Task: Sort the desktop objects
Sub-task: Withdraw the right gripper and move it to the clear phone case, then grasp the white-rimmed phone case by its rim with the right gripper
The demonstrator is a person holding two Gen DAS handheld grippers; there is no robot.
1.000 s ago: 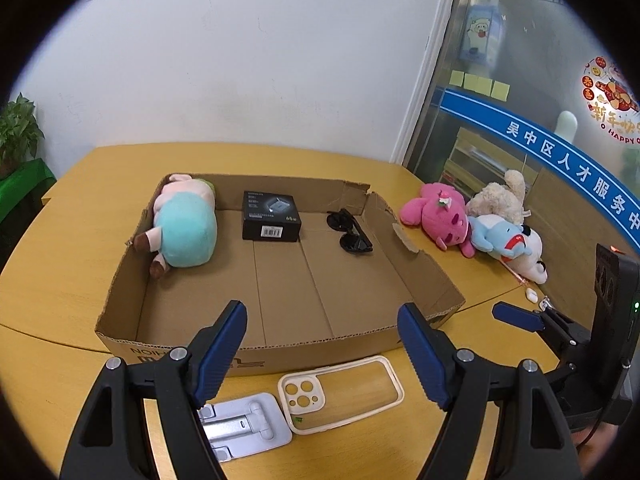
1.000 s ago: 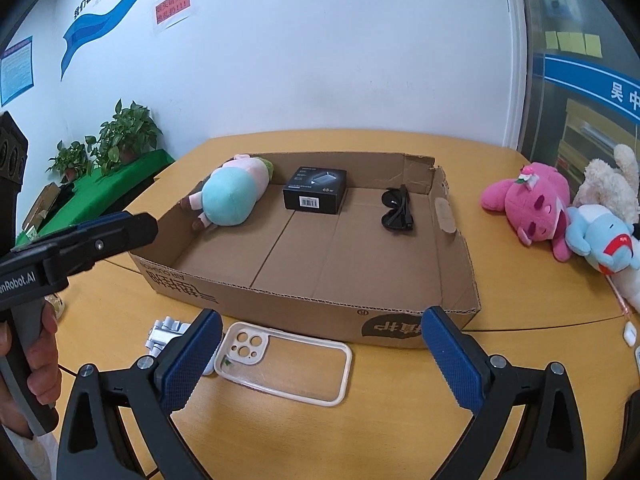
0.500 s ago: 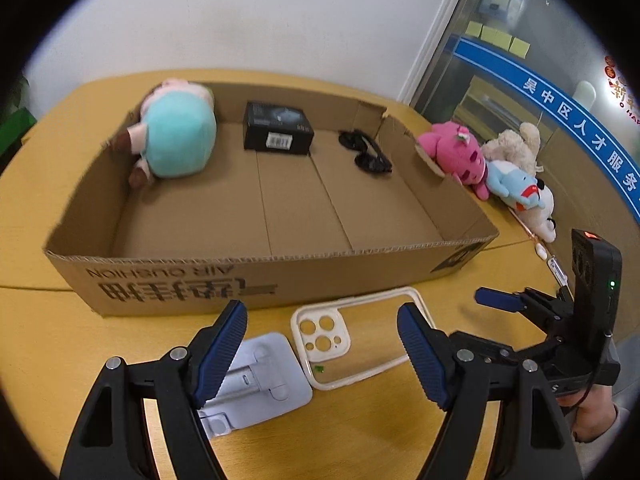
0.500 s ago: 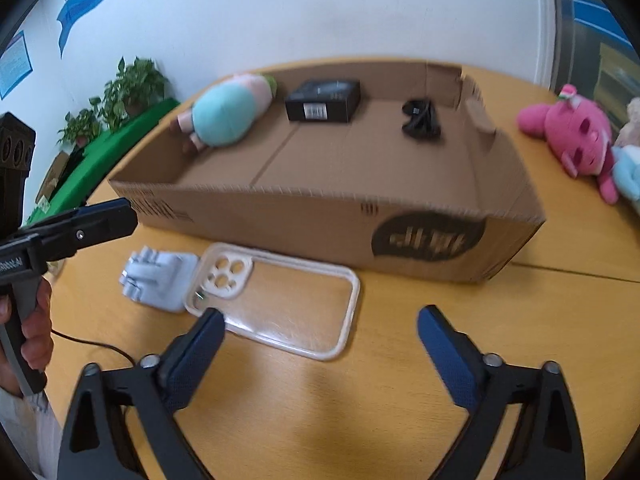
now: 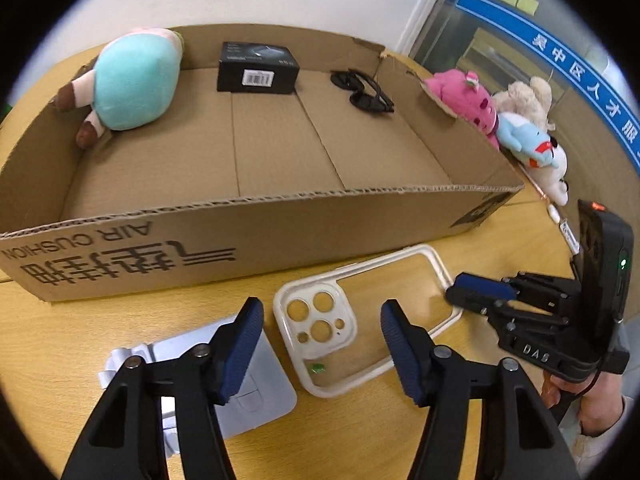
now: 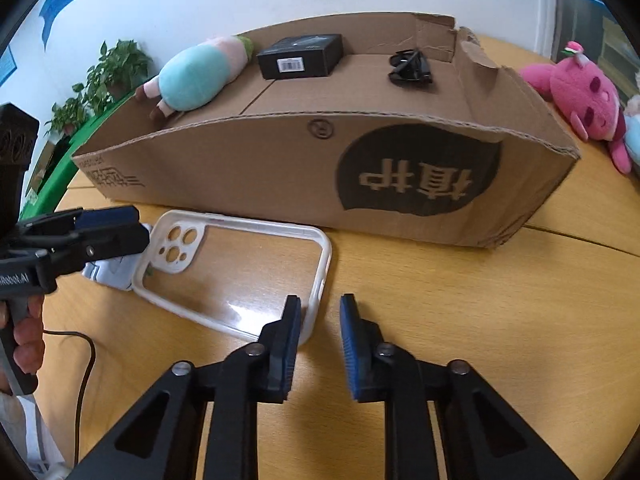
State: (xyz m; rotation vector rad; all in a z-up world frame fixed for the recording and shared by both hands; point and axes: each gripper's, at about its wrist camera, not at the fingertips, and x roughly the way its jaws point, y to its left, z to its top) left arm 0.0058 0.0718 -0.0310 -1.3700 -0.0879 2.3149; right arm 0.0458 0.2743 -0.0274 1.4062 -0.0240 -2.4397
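A clear phone case (image 5: 372, 300) with a white rim lies flat on the wooden table (image 6: 480, 300), just in front of the cardboard box (image 5: 280, 220). My left gripper (image 5: 322, 340) straddles the case's camera end, jaws closing, pads apart from it. My right gripper (image 6: 320, 332) hangs over the case's (image 6: 240, 276) near corner. Its jaws are closing with the rim between them and a slit of table still shows beside the right pad. In the left wrist view the right gripper (image 5: 460, 294) sits at the case's far end. A white phone stand (image 5: 256, 384) lies beside the case.
Inside the box lie a teal plush (image 5: 132, 84), a black carton (image 5: 258, 66) and sunglasses (image 5: 364, 92). Pink, beige and blue plush toys (image 5: 464, 96) lie right of the box. A cable (image 6: 86, 360) trails by a hand (image 6: 24, 340). Potted plants (image 6: 112, 76) stand at the left.
Both grippers have dropped toward the table and tilted down onto the phone case. The right jaws have narrowed from wide to a small gap; the left jaws have narrowed somewhat.
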